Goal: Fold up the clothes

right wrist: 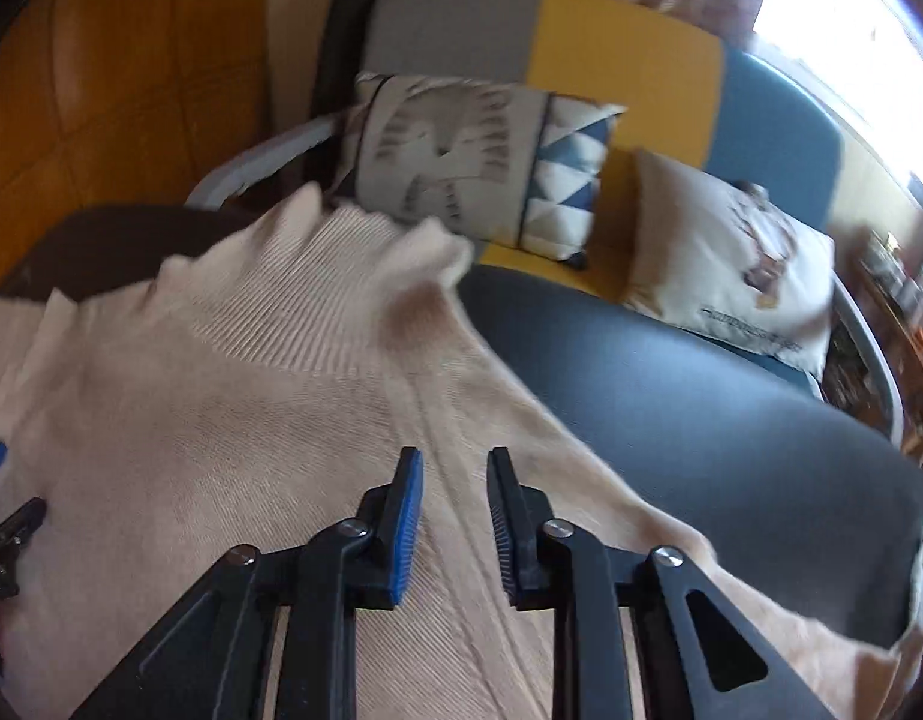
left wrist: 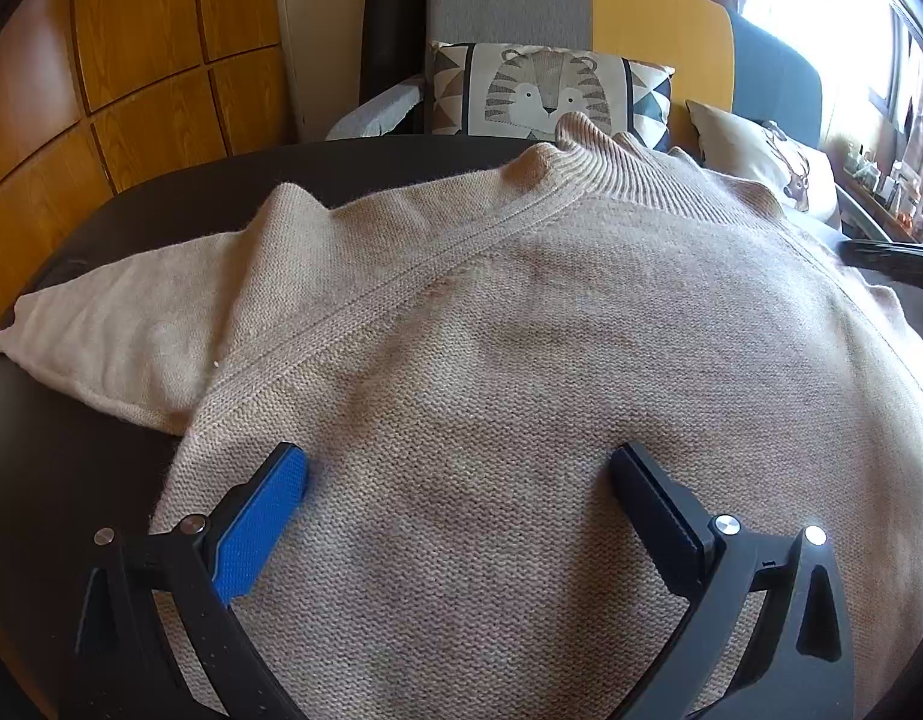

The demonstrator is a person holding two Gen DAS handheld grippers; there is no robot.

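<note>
A beige knitted sweater [left wrist: 491, 330] lies spread on a dark round table [left wrist: 71, 480], its ribbed collar [left wrist: 581, 150] at the far side. One sleeve [left wrist: 131, 348] lies folded out to the left. My left gripper [left wrist: 456, 453] stands wide open just above the sweater's body, nothing between its fingers. In the right wrist view the sweater [right wrist: 251, 390] fills the lower left, and its other sleeve [right wrist: 671, 540] runs off to the right. My right gripper [right wrist: 455, 456] hovers over the shoulder seam, its jaws a narrow gap apart and holding nothing. This view is motion-blurred.
Behind the table stands a grey, yellow and blue sofa [left wrist: 659, 30] with a tiger cushion [left wrist: 551, 96] and a pale cushion [right wrist: 743, 264]. Wooden wall panels [left wrist: 131, 60] rise at the left and a bright window [left wrist: 821, 0] at the right. Bare tabletop [right wrist: 701, 420] lies right of the sweater.
</note>
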